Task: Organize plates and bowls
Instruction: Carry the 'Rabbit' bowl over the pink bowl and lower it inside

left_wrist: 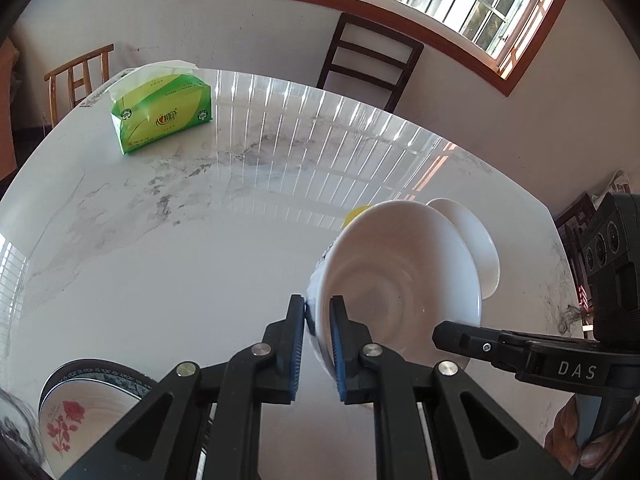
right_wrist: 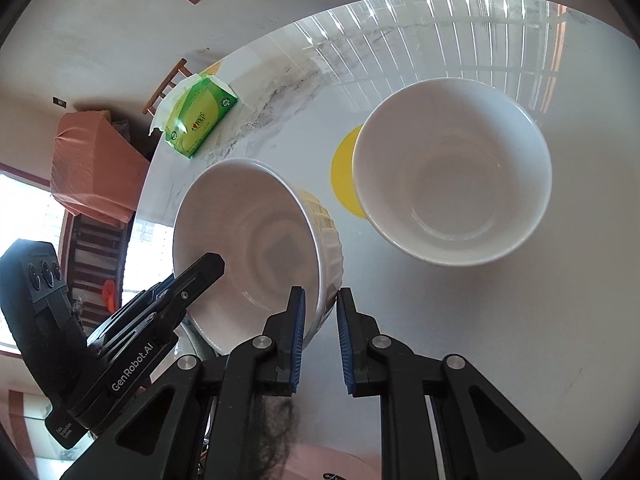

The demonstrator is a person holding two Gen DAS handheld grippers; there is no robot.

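A white ribbed bowl (left_wrist: 400,280) (right_wrist: 248,240) is held tilted over the marble table (left_wrist: 180,248), gripped on two sides. My left gripper (left_wrist: 318,320) is shut on its near rim, one pad inside the bowl and one outside. My right gripper (right_wrist: 321,312) is shut on the opposite rim, and in the left wrist view it (left_wrist: 444,334) reaches in from the right. In the right wrist view the left gripper (right_wrist: 200,272) comes in from the left. A second plain white bowl (right_wrist: 452,168) (left_wrist: 476,240) stands just beyond, partly over a yellow disc (right_wrist: 342,176).
A green tissue pack (left_wrist: 164,116) (right_wrist: 200,120) lies at the far left of the table. A bowl with a red rose pattern (left_wrist: 80,412) sits at the near left edge. A dark chair (left_wrist: 372,68) and a light wooden chair (left_wrist: 80,76) stand behind the table.
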